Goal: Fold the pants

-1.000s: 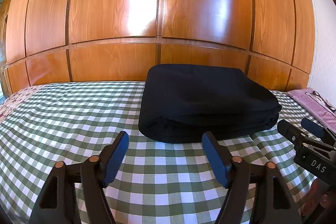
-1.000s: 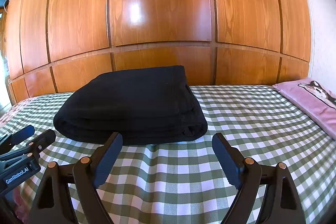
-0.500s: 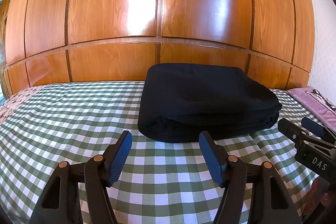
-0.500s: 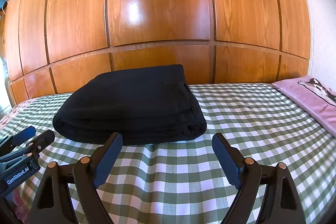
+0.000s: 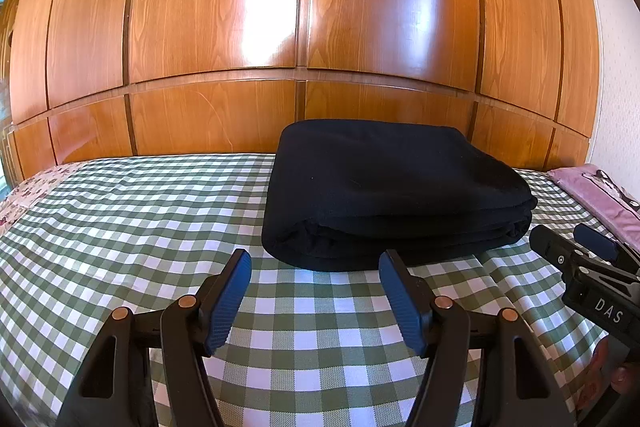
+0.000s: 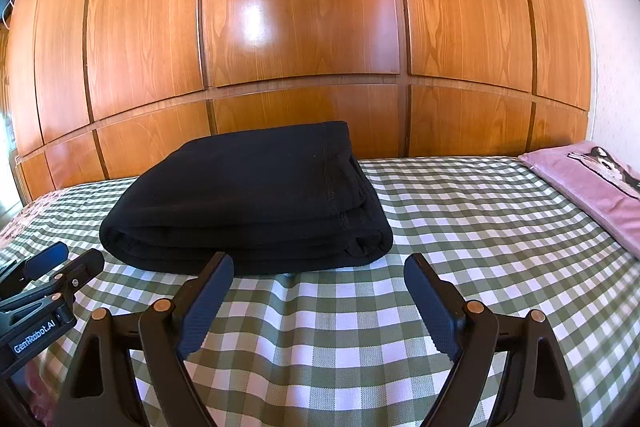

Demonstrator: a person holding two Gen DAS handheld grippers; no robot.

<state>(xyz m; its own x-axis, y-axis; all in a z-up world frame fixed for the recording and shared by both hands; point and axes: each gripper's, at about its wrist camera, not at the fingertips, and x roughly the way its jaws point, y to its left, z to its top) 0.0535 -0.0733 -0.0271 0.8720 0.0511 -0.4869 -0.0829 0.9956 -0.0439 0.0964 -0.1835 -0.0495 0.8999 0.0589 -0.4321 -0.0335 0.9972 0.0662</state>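
Observation:
The black pants (image 5: 396, 191) lie folded into a thick rectangular stack on the green-checked bed cover (image 5: 140, 219); they also show in the right wrist view (image 6: 248, 199). My left gripper (image 5: 315, 263) is open and empty, just short of the stack's near edge. My right gripper (image 6: 319, 265) is open and empty, close in front of the stack's right end. Each gripper shows at the edge of the other's view, the right one (image 5: 576, 251) and the left one (image 6: 60, 261).
A glossy wooden panelled wall (image 5: 300, 27) rises right behind the bed. A pink pillow (image 6: 592, 183) lies at the right edge, near a pale wall. A floral cloth (image 5: 28, 187) lies at the far left. Bare checked cover (image 6: 480, 219) stretches to either side of the stack.
Both grippers stay open and have shifted only slightly. The left gripper's jaws have narrowed a little. The folded pants have not moved.

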